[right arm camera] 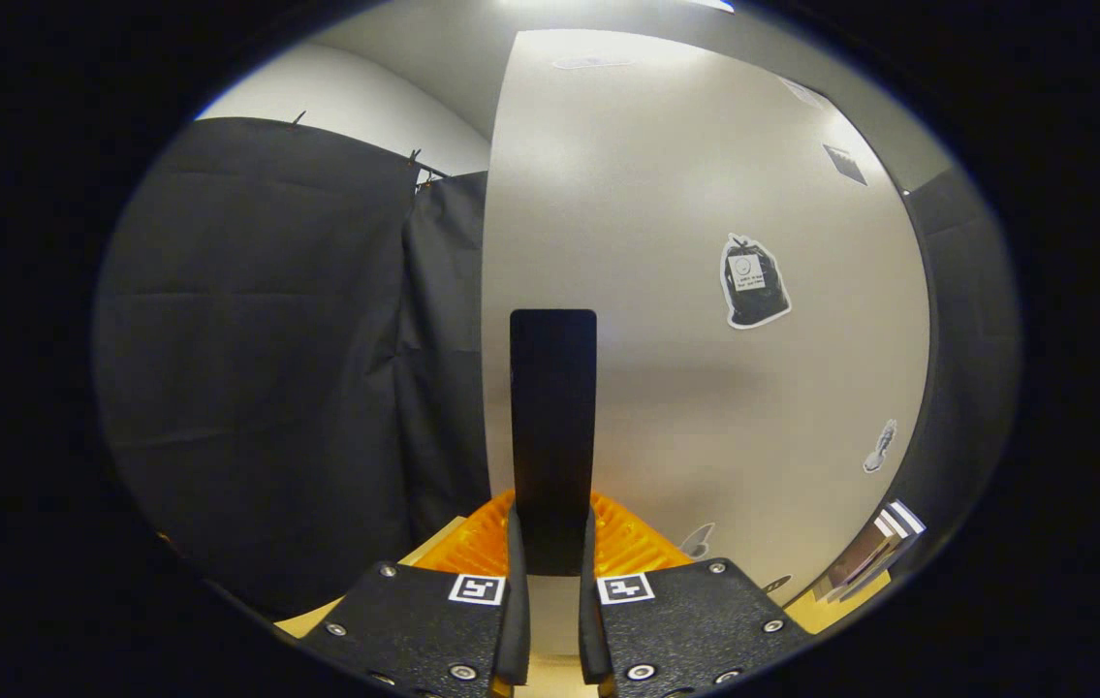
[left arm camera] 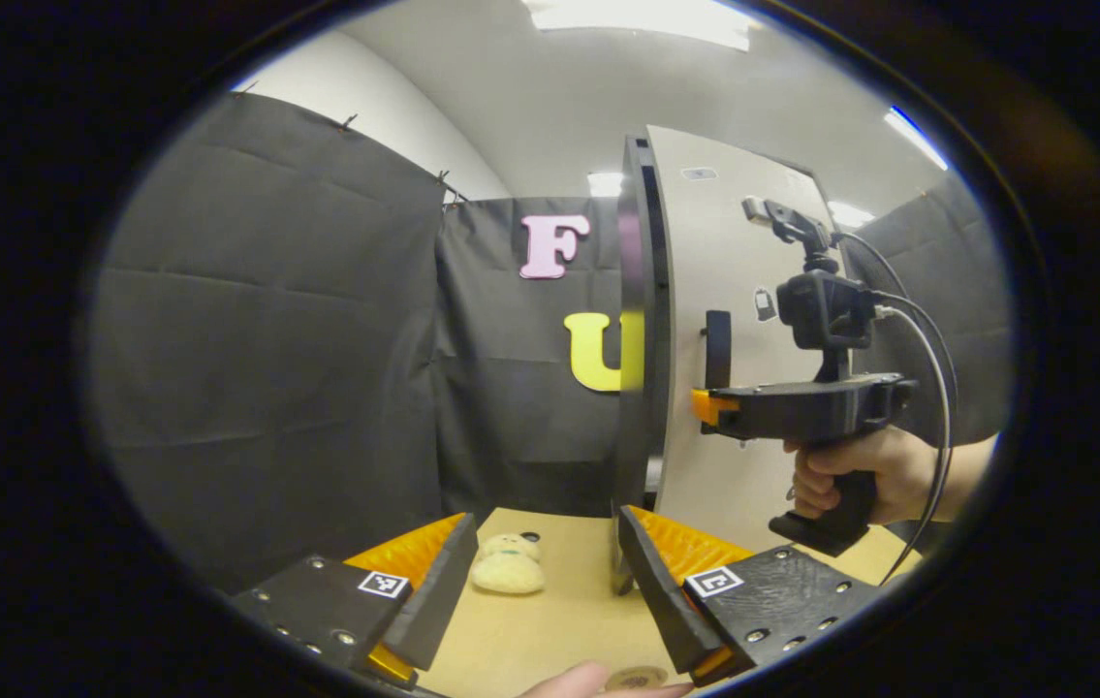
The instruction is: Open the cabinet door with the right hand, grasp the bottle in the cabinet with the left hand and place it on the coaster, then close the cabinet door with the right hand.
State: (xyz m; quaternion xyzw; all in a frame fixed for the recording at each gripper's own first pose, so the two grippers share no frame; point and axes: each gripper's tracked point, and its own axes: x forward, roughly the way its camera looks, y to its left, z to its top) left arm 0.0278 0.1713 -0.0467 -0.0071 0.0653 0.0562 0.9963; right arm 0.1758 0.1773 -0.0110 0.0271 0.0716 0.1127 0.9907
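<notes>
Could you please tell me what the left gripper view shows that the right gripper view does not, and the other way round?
The left gripper view alone gives the open left gripper, a pale plush toy on the table, the cabinet door's edge, and the hand holding the right gripper. The right gripper view alone gives both fingers closed on the door handle and a bag-shaped sticker. Both show the cabinet door and its handle.
</notes>
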